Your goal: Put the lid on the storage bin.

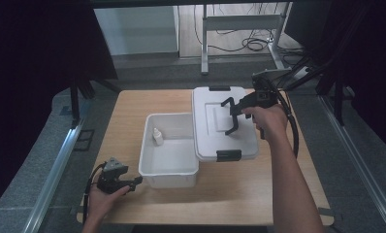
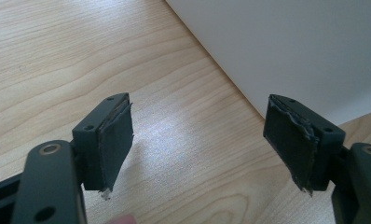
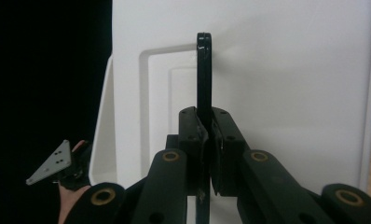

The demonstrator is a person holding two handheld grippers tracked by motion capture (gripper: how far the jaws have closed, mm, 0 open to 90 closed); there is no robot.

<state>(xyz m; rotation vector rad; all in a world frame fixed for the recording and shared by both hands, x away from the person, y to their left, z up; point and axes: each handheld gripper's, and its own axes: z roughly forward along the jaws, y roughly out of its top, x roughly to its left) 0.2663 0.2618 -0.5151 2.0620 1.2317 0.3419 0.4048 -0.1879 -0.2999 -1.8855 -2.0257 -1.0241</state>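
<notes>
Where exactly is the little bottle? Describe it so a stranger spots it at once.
Start at the wooden table and find the open white bin left of the lid. The small white bottle stands upright inside it, near the far left corner. It is the one thing in the bin.

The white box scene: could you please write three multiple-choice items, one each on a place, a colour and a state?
1. Where is the small bottle?
A. inside the open box
B. on the lid
C. on the bare table

2. What colour is the lid's handle?
A. white
B. black
C. red

3. How is the left claw?
A. shut on the handle
B. shut on the bottle
C. open

Answers: 1 A, it stands in the box's far left corner; 2 B, dark against white plastic; 3 C, its jaws stand wide apart over the wood, while the right claw grips the handle.
</notes>
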